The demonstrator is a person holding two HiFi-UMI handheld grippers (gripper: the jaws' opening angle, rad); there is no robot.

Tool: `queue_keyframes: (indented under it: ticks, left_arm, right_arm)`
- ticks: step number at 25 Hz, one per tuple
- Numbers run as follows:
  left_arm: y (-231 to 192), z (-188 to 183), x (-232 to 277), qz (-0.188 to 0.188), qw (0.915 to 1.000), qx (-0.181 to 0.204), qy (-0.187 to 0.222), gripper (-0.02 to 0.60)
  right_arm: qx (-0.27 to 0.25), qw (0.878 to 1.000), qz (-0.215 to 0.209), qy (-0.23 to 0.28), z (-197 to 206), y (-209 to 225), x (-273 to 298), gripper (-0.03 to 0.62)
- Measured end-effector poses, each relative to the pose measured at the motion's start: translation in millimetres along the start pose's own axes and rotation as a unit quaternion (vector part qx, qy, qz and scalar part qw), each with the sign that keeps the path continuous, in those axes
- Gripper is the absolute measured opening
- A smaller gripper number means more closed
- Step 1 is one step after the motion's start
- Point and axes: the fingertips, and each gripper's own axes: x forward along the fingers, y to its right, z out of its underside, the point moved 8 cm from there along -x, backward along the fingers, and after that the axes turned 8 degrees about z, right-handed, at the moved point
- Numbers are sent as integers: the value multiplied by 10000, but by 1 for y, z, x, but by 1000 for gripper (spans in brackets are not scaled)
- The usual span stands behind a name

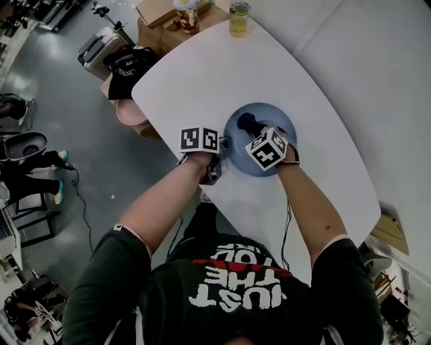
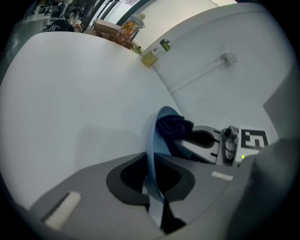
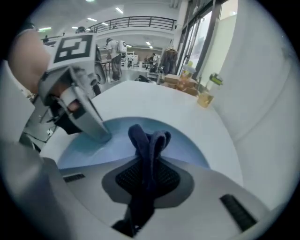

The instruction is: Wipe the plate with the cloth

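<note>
A round blue plate [image 1: 276, 122] lies on the white table [image 1: 202, 81]. My left gripper [image 1: 221, 152] is shut on the plate's left rim. In the left gripper view the rim [image 2: 151, 154] runs edge-on between the jaws of the left gripper [image 2: 153, 186]. My right gripper [image 1: 251, 132] is over the plate, shut on a dark blue cloth [image 1: 246, 122]. In the right gripper view the cloth [image 3: 148, 145] is pinched between the jaws of the right gripper [image 3: 146, 187] and its bunched end rests against the plate [image 3: 117, 138]. The left gripper [image 3: 104, 136] shows on the rim there.
A jar of yellow liquid [image 1: 239, 17] and a snack packet [image 1: 188, 16] stand at the table's far end beside cardboard boxes [image 1: 158, 23]. A black bag [image 1: 126, 66] sits on a seat left of the table. The table's curved edge [image 1: 156, 128] runs just left of my left gripper.
</note>
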Motion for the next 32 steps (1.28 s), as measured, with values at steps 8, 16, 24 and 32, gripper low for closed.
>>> queue_keyframes:
  ticks: [8, 16, 24, 32]
  left_arm:
    - [1, 1, -1, -6, 9999, -134, 63, 25]
    - [9, -12, 23, -246, 9984, 376, -350, 29]
    - [55, -5, 19, 421, 9816, 1824, -378, 20]
    - [164, -33, -29, 336, 8970, 4408, -69, 20]
  right_arm:
    - [540, 9973, -87, 491, -2, 22, -33, 48]
    - [2464, 9646, -103, 930, 108, -6, -169, 49]
    - [3236, 9395, 267, 1095, 171, -10, -255, 48]
    - [2832, 9336, 425, 2155, 140, 52, -332, 48]
